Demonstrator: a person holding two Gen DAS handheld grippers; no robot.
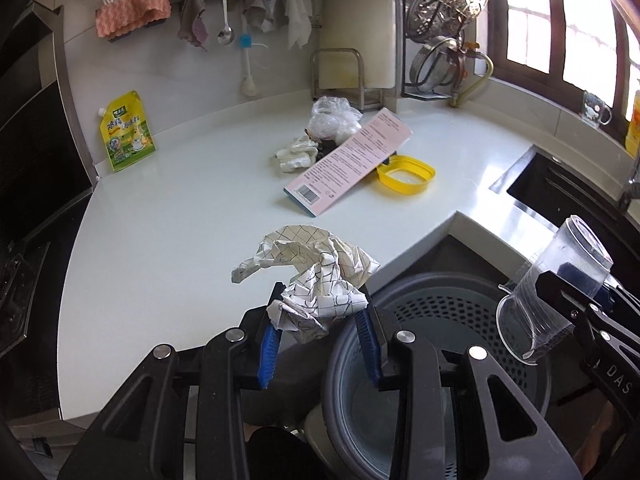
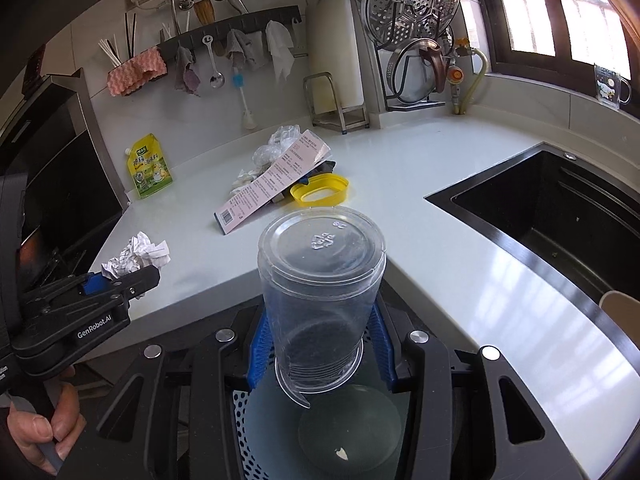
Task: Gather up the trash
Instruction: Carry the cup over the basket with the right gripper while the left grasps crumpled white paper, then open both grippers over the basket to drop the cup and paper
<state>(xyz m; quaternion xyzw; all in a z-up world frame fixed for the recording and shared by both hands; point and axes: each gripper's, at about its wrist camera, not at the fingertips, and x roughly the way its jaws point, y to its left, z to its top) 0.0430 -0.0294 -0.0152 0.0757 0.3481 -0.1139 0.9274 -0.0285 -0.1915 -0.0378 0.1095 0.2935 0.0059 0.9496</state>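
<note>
One clear cup [image 2: 320, 280], one crumpled paper [image 1: 316, 276], one yellow lid [image 1: 405, 174], one pink box [image 1: 348, 160]

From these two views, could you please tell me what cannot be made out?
- Bin contents: both views, grippers and cup block most of the inside.
- Pile under the pink box: both views, box and bag cover it.
- Box print: too small.
- Sink bottom: dark, cut off by the edge.

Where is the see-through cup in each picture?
Left wrist view: the cup is at the right edge, clamped in the right gripper above the bin.
Right wrist view: the cup fills the centre, between the jaws.
Shared landmark: the yellow lid.
</note>
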